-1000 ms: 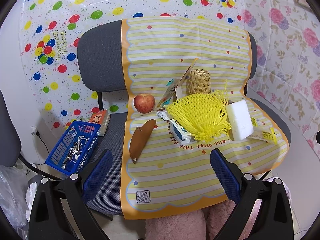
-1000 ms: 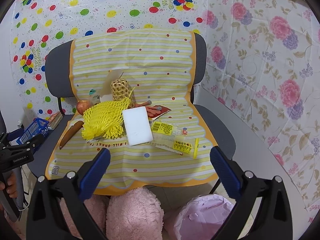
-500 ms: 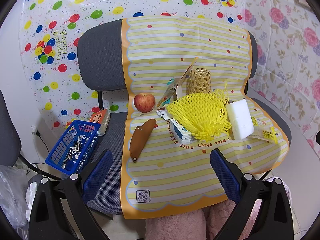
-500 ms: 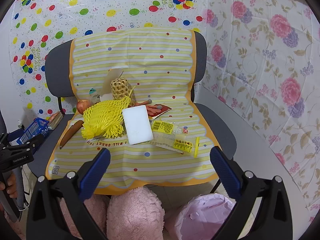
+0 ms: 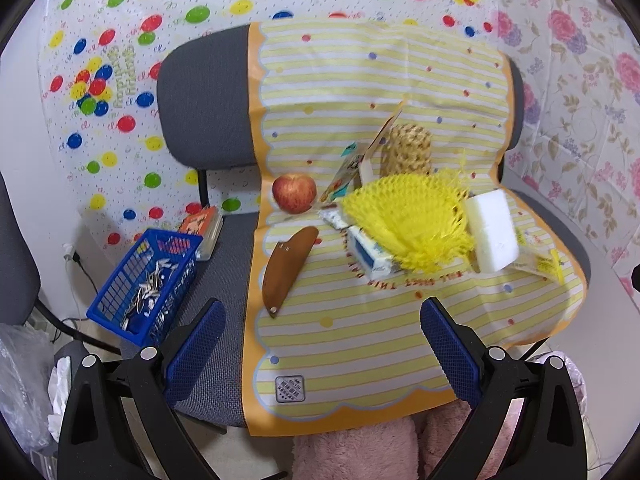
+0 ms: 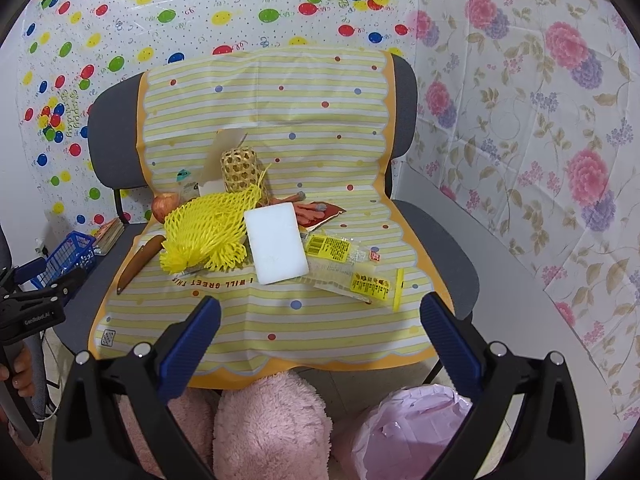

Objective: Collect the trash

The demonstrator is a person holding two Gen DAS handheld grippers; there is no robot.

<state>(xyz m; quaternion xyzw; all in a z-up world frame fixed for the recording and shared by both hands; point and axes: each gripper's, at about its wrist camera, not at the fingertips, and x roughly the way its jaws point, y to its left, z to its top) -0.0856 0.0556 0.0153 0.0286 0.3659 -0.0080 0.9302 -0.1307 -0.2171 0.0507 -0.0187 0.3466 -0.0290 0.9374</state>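
Observation:
On a chair draped with a yellow striped cloth [image 6: 248, 320] lie a yellow foam net [image 6: 208, 232], a white foam block [image 6: 276, 244], clear yellow-labelled wrappers [image 6: 344, 260], a red wrapper [image 6: 320, 212] and a small carton [image 5: 368, 256]. The net [image 5: 408, 220] and block [image 5: 490, 232] also show in the left wrist view. My left gripper [image 5: 320, 344] is open and empty, in front of the seat. My right gripper [image 6: 320, 340] is open and empty, over the cloth's front edge. A pink-lined trash bag [image 6: 404, 432] sits on the floor below the right gripper.
An apple [image 5: 294, 193], a brown sheathed knife [image 5: 288, 268] and a woven cup [image 5: 406, 150] also sit on the cloth. A blue basket [image 5: 148, 284] of small items stands on the seat's left edge. Pink fluffy slippers [image 6: 264, 432] are below. Walls stand behind and to the right.
My left gripper has shifted slightly, with motion blur in its view. The right gripper has held nearly still. Nothing was picked up.

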